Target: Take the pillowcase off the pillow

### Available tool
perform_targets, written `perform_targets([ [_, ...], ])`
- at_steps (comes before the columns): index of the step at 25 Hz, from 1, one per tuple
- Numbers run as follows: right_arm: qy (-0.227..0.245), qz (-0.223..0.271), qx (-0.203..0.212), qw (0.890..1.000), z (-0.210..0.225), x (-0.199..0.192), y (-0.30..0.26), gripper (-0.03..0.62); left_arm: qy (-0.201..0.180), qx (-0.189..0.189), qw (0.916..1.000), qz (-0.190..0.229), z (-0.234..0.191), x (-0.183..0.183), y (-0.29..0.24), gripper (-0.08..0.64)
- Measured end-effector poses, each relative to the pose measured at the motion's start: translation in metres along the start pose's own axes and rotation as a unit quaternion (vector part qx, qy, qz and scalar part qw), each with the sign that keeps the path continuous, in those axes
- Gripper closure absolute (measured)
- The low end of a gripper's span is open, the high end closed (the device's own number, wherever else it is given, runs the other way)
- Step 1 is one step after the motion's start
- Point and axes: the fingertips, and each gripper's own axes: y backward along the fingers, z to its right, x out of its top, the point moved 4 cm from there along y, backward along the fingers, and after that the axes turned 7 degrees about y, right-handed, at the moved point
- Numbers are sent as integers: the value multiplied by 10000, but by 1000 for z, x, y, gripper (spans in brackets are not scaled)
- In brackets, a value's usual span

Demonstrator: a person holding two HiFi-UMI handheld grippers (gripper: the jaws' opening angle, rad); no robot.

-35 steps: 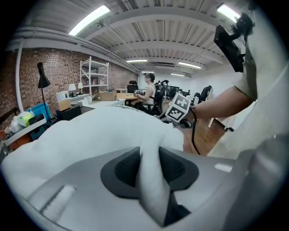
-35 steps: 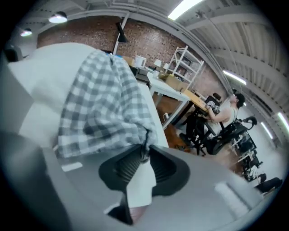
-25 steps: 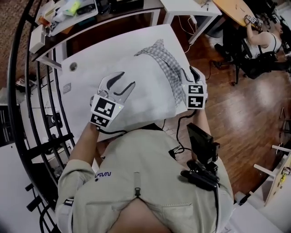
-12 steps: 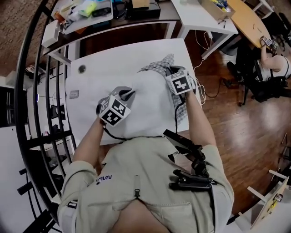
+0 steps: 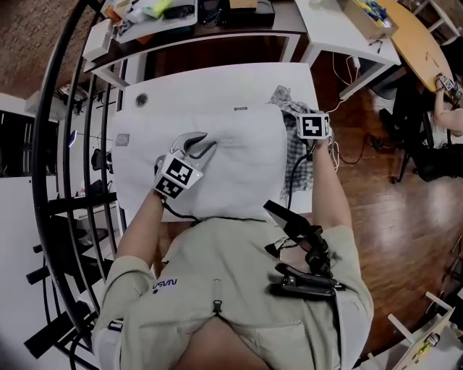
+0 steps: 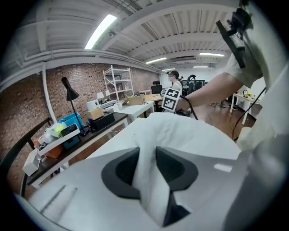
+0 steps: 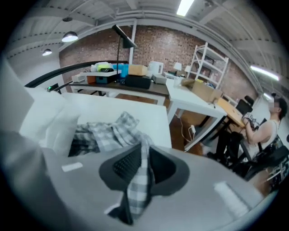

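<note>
A white pillow (image 5: 239,166) lies on the white table (image 5: 217,83). The checkered pillowcase (image 5: 296,155) is bunched along its right end. My left gripper (image 5: 201,143) rests on the pillow's left part. In the left gripper view that gripper (image 6: 146,162) is shut on a fold of the pillow's white fabric (image 6: 180,131); its jaws have just been opening a little with the fold still pinched. My right gripper (image 5: 304,119) sits at the pillow's far right corner. In the right gripper view it (image 7: 143,164) is shut on a strip of the pillowcase (image 7: 104,133), its jaws having just eased wider.
A black metal rack (image 5: 79,144) curves along the table's left side. A cluttered desk (image 5: 159,14) and another white table (image 5: 340,29) stand beyond the far edge. Wooden floor (image 5: 376,188) lies to the right, where a seated person (image 5: 448,108) is partly visible.
Both grippers stood open a second ago and are now shut on fabric. The right gripper went to the pillow's right end, where the checkered case is now bunched. The left one sank onto the pillow.
</note>
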Motion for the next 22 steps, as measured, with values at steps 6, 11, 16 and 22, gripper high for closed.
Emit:
perform_targets([
  [6,-406,1337,351,9896,-25,10,59,414,-64,507,9961,716,-16,26,28,295],
  [11,-118,2289,1105,9671,-99,0,174,422,484,1030,9845,1334,-10,-2,126,265],
  [16,617,2062,1964,9566,-219,-44,235,436,1187,1367,9795,886,6,-108,201,247],
  [22,1080,1464,2157,9594,-314,-88,235,540,1612,1265,9787,150,10,-210,193,335],
])
